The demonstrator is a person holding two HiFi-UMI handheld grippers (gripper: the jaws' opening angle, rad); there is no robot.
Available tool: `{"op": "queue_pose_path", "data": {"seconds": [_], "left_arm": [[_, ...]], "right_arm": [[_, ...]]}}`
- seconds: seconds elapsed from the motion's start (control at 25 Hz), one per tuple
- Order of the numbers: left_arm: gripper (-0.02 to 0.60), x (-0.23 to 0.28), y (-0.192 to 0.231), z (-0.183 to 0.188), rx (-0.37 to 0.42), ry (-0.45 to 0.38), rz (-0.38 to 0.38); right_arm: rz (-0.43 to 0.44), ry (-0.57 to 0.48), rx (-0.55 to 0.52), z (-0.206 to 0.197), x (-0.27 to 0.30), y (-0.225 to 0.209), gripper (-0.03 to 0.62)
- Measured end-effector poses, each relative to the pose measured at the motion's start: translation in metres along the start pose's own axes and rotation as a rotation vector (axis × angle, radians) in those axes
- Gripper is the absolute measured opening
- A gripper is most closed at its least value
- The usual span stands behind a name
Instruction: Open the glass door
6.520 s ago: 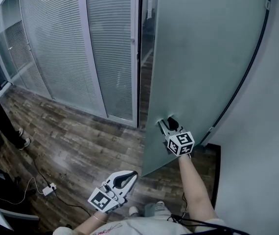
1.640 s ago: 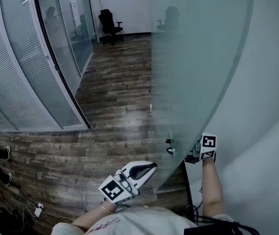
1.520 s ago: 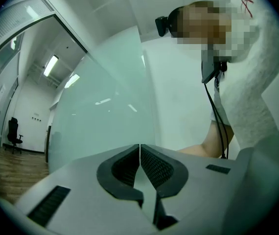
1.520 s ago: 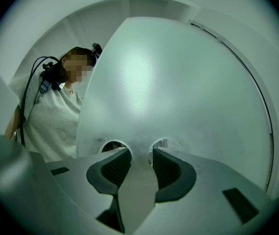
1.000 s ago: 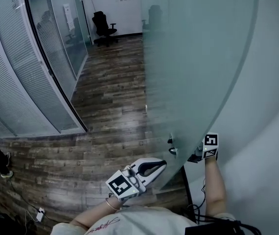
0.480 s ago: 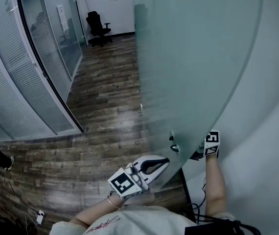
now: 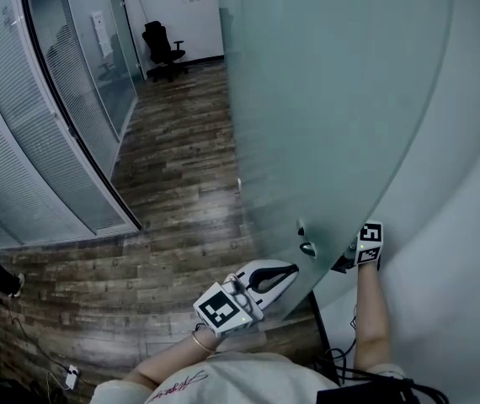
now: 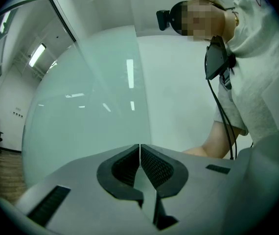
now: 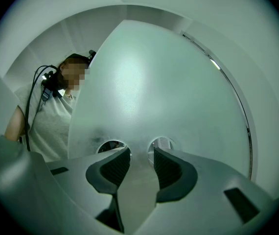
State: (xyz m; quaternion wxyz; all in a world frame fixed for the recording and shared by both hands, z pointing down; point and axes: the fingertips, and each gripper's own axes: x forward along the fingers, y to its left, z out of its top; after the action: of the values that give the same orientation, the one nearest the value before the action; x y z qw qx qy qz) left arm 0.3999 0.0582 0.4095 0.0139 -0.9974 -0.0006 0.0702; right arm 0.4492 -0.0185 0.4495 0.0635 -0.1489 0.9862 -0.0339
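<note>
**Two grippers at the edge of an open glass door**

Both grippers sit low in the head view, one on each side of the frosted glass door [image 7: 333, 99]. The door stands open and fills the upper centre and right of the frame, with its lower edge running down to the bottom centre.

The left gripper [image 7: 290, 269] is at bottom centre, on the corridor side just beside the pane. Its own view shows its fingers [image 8: 151, 165] pressed together with nothing between them.

The right gripper [image 7: 354, 257] is at lower right, between the door and the white wall [image 7: 467, 225]. Its fingers [image 9: 166, 168] are spread. Their tips stand close before the pane, one beneath each of two round holes [image 9: 111, 146]. Whether they touch the glass cannot be told. Dark fittings [image 7: 307, 248] show on the door at that spot.

Left of the door, a wooden floor [image 7: 181, 167] runs to an office chair [image 7: 161, 47] at upper left, past a glass partition [image 7: 29, 141] with blinds.
</note>
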Motion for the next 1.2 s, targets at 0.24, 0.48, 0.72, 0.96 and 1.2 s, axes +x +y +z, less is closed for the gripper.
{"op": "queue_pose_path", "data": {"seconds": [0.24, 0.48, 0.72, 0.96, 1.2], "left_arm": [[0.023, 0.014, -0.007, -0.023, 0.010, 0.055, -0.042], [0.023, 0.022, -0.010, -0.029, 0.025, 0.050, -0.074], [0.023, 0.023, -0.024, -0.029, -0.006, 0.071, -0.096], [0.023, 0.021, -0.026, -0.034, 0.002, 0.072, -0.107], [0.023, 0.017, -0.036, -0.036, -0.018, 0.077, -0.111]], "right_arm": [[-0.057, -0.054, 0.036, -0.006, -0.023, -0.009, 0.155], [-0.121, -0.058, 0.038, -0.003, -0.034, -0.013, 0.155], [-0.139, -0.053, 0.048, 0.001, -0.041, -0.011, 0.155], [-0.147, -0.060, 0.073, 0.000, -0.048, -0.015, 0.155], [-0.204, 0.030, 0.026, 0.002, -0.055, -0.007, 0.153]]}}
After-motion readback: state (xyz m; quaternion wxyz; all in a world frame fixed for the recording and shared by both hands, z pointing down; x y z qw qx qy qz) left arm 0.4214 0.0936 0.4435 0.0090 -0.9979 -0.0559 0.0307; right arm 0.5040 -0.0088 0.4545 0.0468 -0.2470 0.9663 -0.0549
